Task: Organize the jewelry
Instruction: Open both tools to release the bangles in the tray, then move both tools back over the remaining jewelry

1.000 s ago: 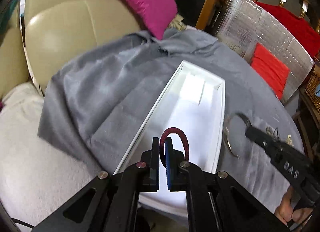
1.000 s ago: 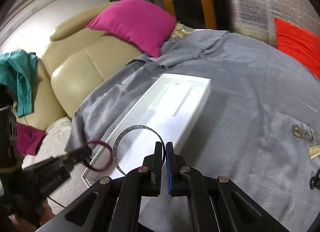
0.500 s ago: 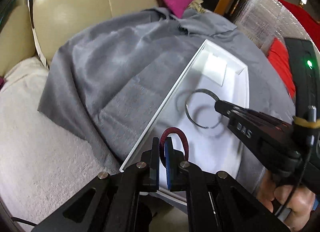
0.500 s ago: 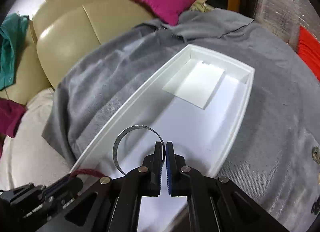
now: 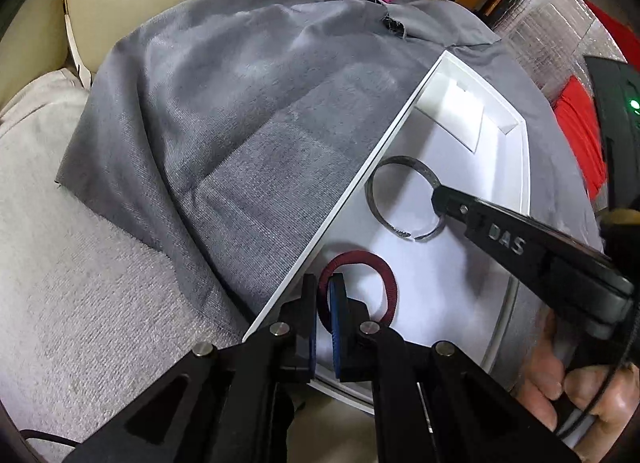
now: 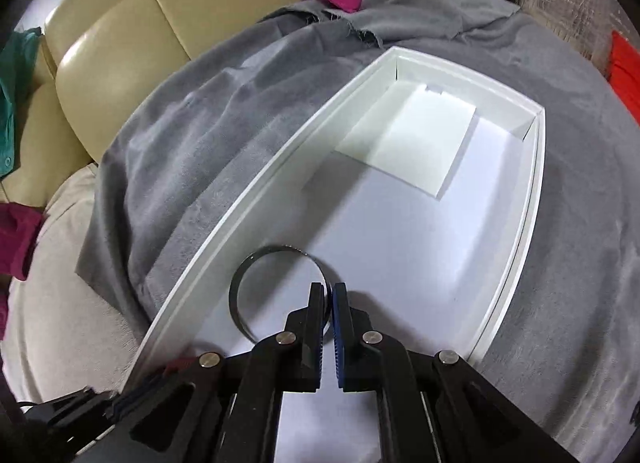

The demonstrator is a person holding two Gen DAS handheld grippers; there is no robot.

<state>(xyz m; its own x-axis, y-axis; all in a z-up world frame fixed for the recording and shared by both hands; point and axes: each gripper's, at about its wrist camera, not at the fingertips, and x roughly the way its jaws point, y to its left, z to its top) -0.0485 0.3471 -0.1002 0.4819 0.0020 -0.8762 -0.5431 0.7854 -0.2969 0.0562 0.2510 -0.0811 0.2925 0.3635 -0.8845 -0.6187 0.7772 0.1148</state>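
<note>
Holding both bangles over the white tray | your left tool clamps the maroon bangle | your right tool clamps the silver bangle, at its 11 o'clock.

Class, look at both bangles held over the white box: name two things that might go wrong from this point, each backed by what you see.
1. The red bangle in the left claw sits close to the white box wall; it might catch the rim or land outside on the grey cloth.
2. The silver bangle in the right claw is pinched only at its edge, so it may roll towards the red one on release.
</note>
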